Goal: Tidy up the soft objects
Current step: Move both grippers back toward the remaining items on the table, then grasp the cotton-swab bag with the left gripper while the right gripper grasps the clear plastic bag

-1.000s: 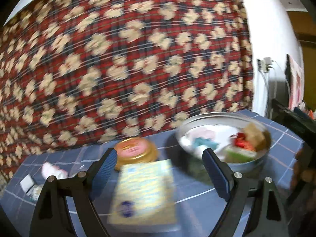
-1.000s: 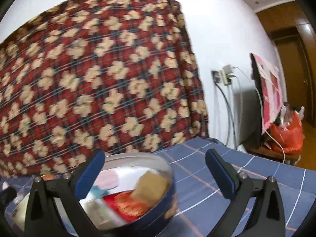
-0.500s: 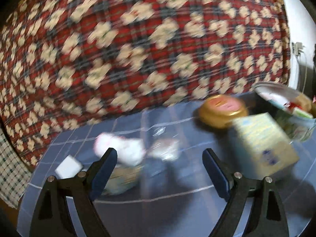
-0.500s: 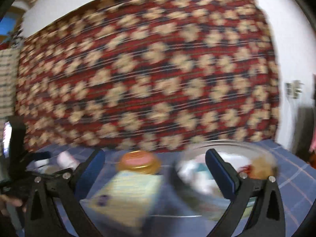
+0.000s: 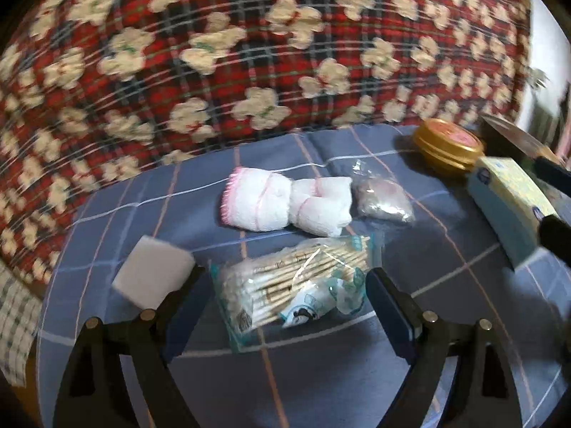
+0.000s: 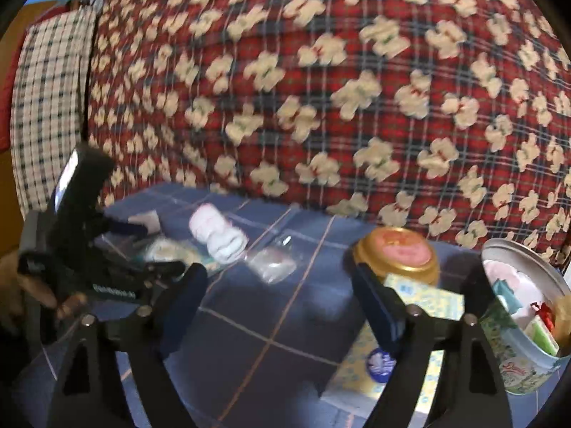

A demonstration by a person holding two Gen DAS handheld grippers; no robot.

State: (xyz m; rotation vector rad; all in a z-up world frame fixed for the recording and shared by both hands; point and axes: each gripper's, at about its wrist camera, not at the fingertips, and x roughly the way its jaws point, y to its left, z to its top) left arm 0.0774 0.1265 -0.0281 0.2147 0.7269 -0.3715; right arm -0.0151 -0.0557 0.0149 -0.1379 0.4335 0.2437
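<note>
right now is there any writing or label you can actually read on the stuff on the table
None can be read for certain.
Left gripper body: white lettering, too blurred to read.
Round tin wall: cursive word, too blurred to read.
Yellow box: blue round logo, unreadable.
Gold lid: pink label, print too small to read.
Cotton swab pack: printed paper label, illegible.

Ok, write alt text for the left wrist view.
The left gripper, jaws open, points down at a clear pack of cotton swabs on a blue checked tablecloth. Beyond lie a rolled white towel, a white sponge and a small plastic bag, with a teddy-bear plaid blanket behind.
</note>
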